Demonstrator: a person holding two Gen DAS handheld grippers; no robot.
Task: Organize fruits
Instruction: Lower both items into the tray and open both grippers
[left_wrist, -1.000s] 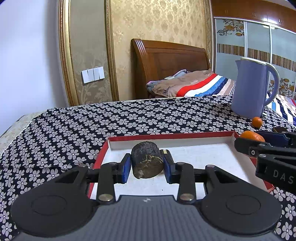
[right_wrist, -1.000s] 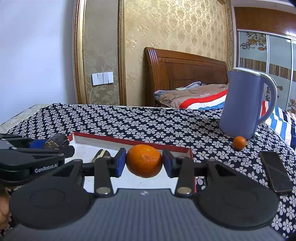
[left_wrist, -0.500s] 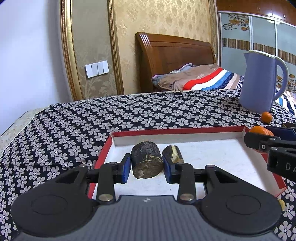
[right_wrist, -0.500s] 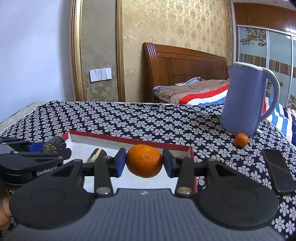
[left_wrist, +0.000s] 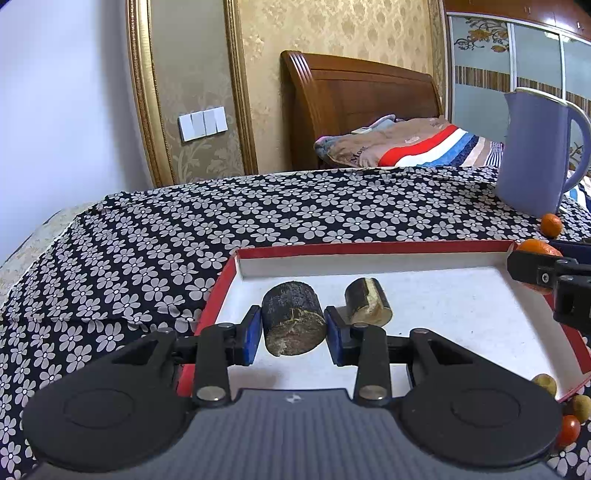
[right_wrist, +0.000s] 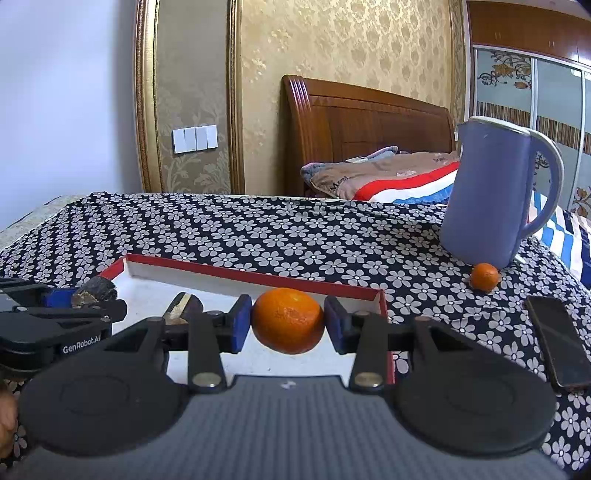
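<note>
Floral tablecloth (right_wrist: 295, 236); left claw (right_wrist: 79, 299) reads "GenRobot.AI".

Even indoor light, sharp, fisheye-bent edges

both tools (left_wrist: 293, 330) (right_wrist: 287, 325) level, pads clamped inward.

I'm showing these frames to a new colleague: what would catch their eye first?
Probably the bright orange clamped in the right tongs above the red-rimmed tray. Next, the dark sugarcane chunk gripped by the left tongs over the same tray, and the tall lavender jug standing behind on the flowered cloth.
</note>
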